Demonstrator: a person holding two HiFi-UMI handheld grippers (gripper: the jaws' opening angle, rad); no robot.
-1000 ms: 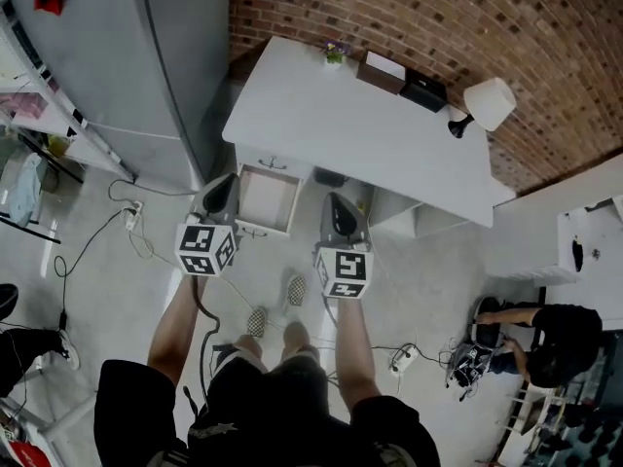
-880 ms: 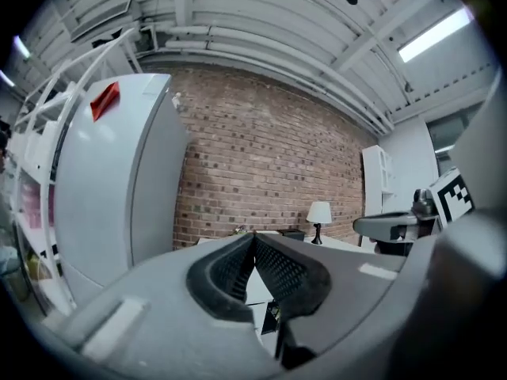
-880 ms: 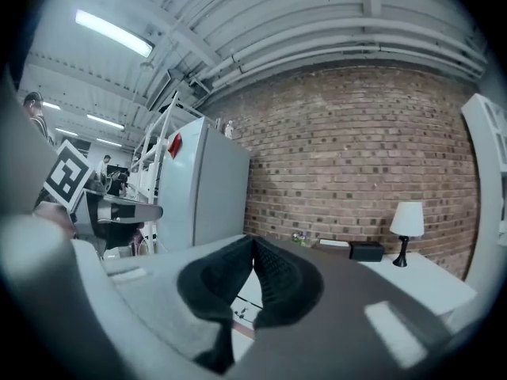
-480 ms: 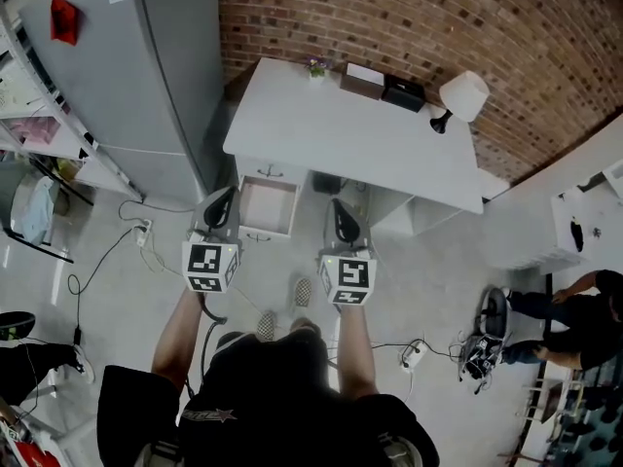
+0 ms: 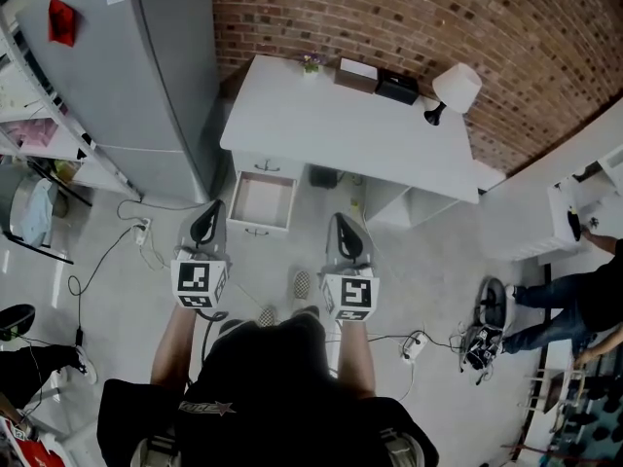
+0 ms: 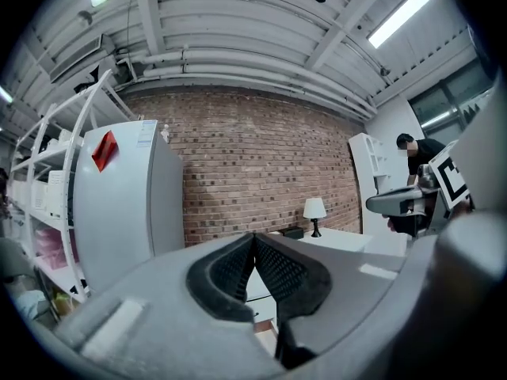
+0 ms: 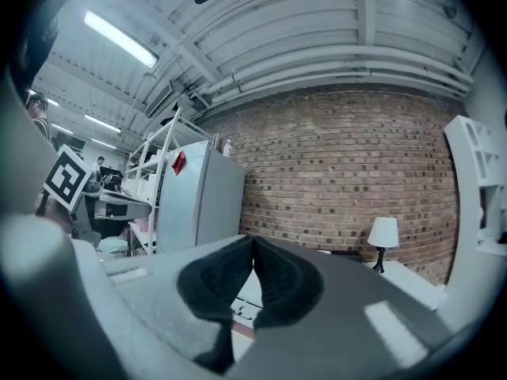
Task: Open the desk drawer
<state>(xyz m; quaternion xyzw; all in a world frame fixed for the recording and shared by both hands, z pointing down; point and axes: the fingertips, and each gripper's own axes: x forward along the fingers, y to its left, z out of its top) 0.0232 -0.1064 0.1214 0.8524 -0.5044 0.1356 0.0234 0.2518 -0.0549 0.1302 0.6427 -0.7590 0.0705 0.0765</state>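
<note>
Ahead of both my tools, seen from the head view, stands the white desk [image 5: 331,125] against the brick wall [image 5: 438,17], and the drawer [image 5: 261,200] at its left end is pulled out, its pale inside facing up. My left gripper [image 5: 208,220] hangs just short of the drawer's front, slightly to its left, not touching it; my right gripper [image 5: 343,230] is level with it, and the drawer lies forward and to the left of its tip. A lamp [image 5: 456,89] stands on the far right corner of the desk, and a tall grey fridge [image 5: 146,56] rises to the left of my left gripper. From the left gripper view, my left gripper [image 6: 253,240] has its two ribbed pads pressed together with nothing between them; beyond its tip I see the brick wall [image 6: 261,172], the lamp [image 6: 314,208] a little to the right, the fridge [image 6: 127,204] to the left, and my right gripper [image 6: 412,203] out at the right edge. From the right gripper view, my right gripper [image 7: 252,244] is likewise closed pad to pad and empty; past it the fridge [image 7: 202,200] stands to the left, the lamp [image 7: 384,234] to the right, and my left gripper [image 7: 119,206] shows at the left side.
</note>
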